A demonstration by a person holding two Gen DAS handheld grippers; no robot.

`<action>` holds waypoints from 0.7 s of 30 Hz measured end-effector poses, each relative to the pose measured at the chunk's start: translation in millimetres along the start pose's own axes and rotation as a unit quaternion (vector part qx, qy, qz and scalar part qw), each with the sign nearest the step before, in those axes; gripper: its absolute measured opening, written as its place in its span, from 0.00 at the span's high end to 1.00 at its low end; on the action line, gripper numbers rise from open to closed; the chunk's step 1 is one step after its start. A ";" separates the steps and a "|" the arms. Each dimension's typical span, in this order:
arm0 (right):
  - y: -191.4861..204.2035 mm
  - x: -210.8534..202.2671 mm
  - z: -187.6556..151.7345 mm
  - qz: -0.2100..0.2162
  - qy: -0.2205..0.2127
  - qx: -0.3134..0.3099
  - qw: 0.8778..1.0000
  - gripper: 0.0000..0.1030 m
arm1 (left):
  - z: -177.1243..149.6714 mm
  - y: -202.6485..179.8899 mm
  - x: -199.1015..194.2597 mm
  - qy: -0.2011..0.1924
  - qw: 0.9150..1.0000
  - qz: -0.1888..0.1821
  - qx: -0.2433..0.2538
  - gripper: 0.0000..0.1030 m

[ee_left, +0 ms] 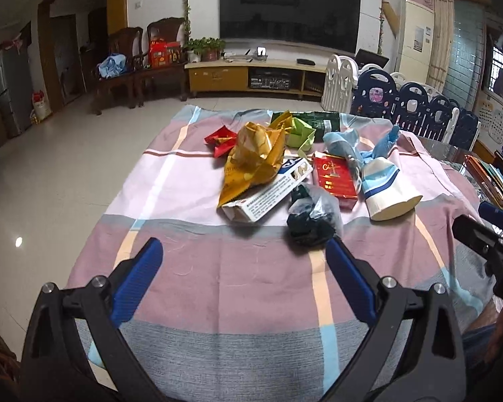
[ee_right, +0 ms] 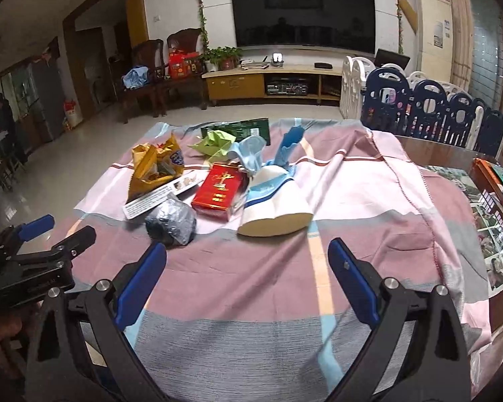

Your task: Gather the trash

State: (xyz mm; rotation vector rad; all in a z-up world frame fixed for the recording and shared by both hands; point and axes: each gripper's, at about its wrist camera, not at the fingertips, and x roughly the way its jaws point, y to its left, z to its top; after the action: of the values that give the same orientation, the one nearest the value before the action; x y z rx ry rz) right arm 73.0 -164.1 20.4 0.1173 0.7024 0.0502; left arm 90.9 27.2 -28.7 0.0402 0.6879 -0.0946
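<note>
A heap of trash lies on a striped cloth (ee_left: 218, 268) (ee_right: 251, 284). In it are a yellow snack bag (ee_left: 255, 157) (ee_right: 151, 167), a white carton (ee_left: 268, 191) (ee_right: 157, 197), a dark wad in clear plastic (ee_left: 313, 216) (ee_right: 171, 221), a red pack (ee_left: 335, 177) (ee_right: 218, 189), a crushed paper cup (ee_left: 385, 187) (ee_right: 275, 207), a green wrapper (ee_left: 300, 134) (ee_right: 214, 142) and a red wrapper (ee_left: 221, 140). My left gripper (ee_left: 243, 251) is open, just short of the dark wad. My right gripper (ee_right: 248, 251) is open in front of the cup.
A dark green packet (ee_left: 318, 120) (ee_right: 248, 127) lies at the cloth's far edge. Books and photos (ee_right: 496, 201) sit on the table to the right. A blue and white play fence (ee_right: 436, 110) stands behind. Tiled floor (ee_left: 50, 167) lies to the left.
</note>
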 end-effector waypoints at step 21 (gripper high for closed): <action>-11.3 7.1 -3.5 -0.005 0.012 0.014 1.000 0.08 | -0.1 -11.5 -1.3 -0.009 1.000 -0.003 0.001 0.06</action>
State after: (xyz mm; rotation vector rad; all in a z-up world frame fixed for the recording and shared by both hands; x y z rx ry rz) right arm 76.3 -174.4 11.8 0.1403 0.7287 0.0326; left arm 88.7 15.9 -28.0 0.0395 0.6691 -0.1009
